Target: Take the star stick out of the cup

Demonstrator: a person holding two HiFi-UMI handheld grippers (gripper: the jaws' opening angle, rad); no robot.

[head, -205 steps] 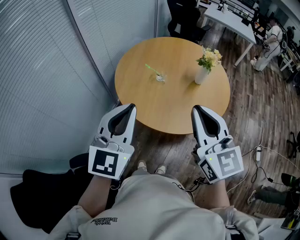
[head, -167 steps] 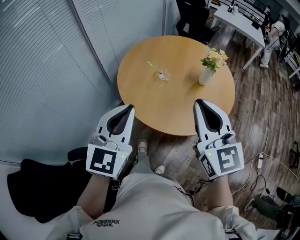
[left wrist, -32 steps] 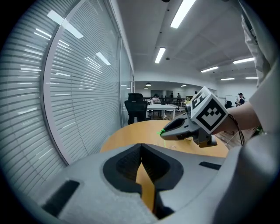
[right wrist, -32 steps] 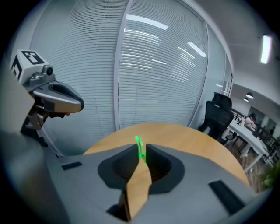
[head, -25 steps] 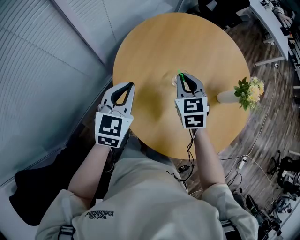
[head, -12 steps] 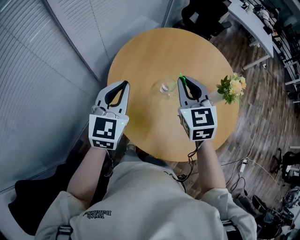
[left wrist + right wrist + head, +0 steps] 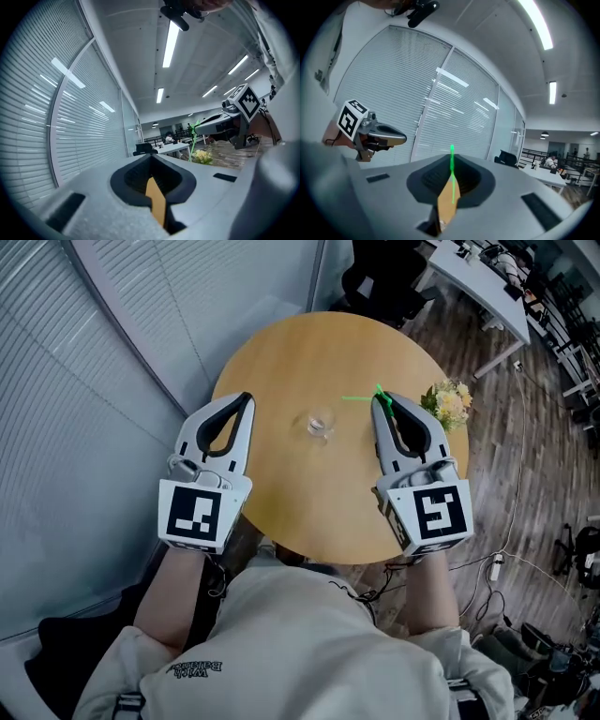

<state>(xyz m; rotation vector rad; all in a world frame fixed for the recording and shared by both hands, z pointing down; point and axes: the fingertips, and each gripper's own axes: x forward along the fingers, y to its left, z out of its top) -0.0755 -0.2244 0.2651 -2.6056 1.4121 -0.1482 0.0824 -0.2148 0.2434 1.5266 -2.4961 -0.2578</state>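
My right gripper (image 7: 380,399) is shut on the thin green star stick (image 7: 360,397), which juts out leftward from the jaw tips, above the table and clear of the cup. In the right gripper view the star stick (image 7: 452,174) runs straight up between the closed jaws of the right gripper (image 7: 451,161). The small clear glass cup (image 7: 319,423) stands alone near the middle of the round wooden table (image 7: 281,362). My left gripper (image 7: 247,399) hovers over the table's left side, shut with nothing in it; the left gripper (image 7: 151,157) shows its jaws meeting.
A white vase of pale flowers (image 7: 448,404) stands at the table's right edge, just beyond the right gripper. Slatted blinds (image 7: 84,381) fill the left. Office desks (image 7: 469,277) and dark chairs stand behind the table on wooden flooring.
The right gripper, at the cup a second ago, has drawn away to the right with the stick. The cup now stands empty. The left gripper stayed shut at the left.
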